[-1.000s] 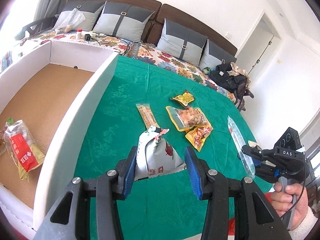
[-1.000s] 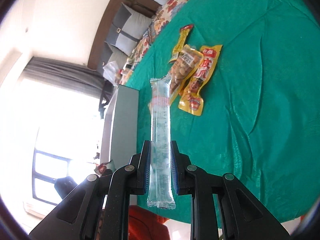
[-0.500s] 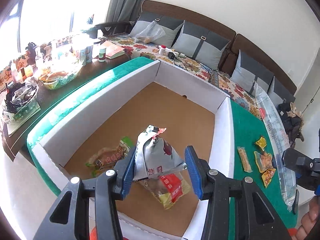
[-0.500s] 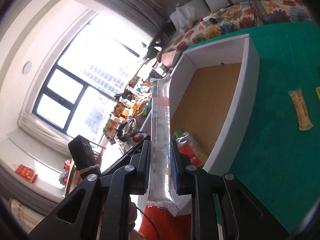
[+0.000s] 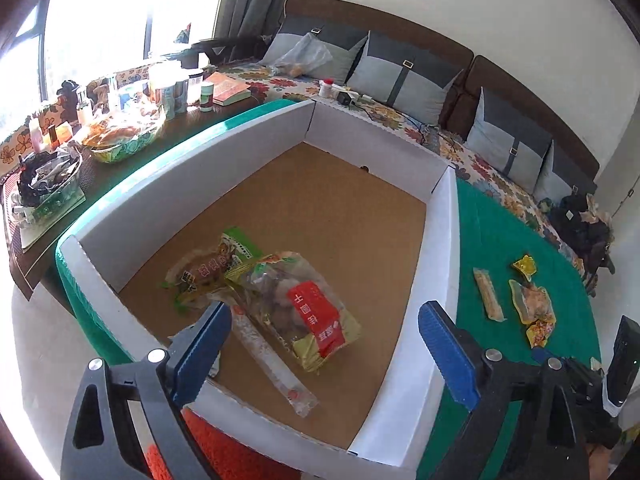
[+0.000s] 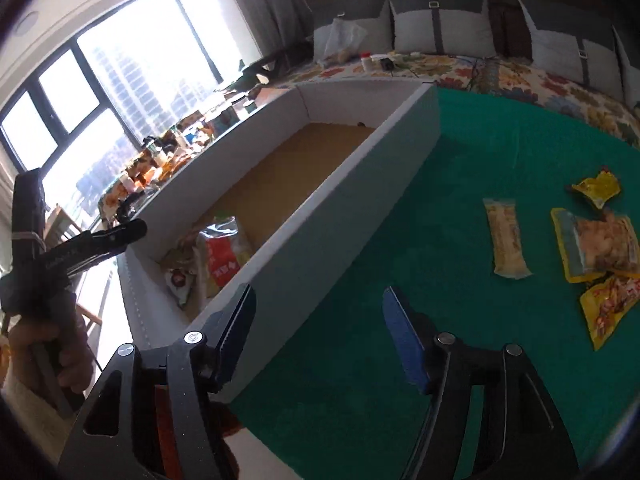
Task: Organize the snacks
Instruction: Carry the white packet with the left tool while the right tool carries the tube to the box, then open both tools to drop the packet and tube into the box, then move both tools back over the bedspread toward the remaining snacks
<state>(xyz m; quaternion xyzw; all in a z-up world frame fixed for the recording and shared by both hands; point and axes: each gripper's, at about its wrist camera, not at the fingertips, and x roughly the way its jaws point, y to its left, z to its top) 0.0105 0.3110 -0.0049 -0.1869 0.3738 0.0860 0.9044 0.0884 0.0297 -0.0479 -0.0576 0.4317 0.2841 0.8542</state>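
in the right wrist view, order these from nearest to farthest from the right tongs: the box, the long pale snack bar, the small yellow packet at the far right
1. Box: its near corner sits right beside the left pad of the right tongs.
2. Long pale snack bar: ahead and to the right, on the green cloth.
3. Small yellow packet: farther right and farther back than the bar.

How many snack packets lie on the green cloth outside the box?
4, right of the box: pale bar, small yellow packet farthest, nut packet, yellow-red packet nearest. More may lie outside view.

Grey cushions [image 5: 404, 76] line the floral bench [image 5: 472, 152] (book [image 5: 228, 88] nearby).
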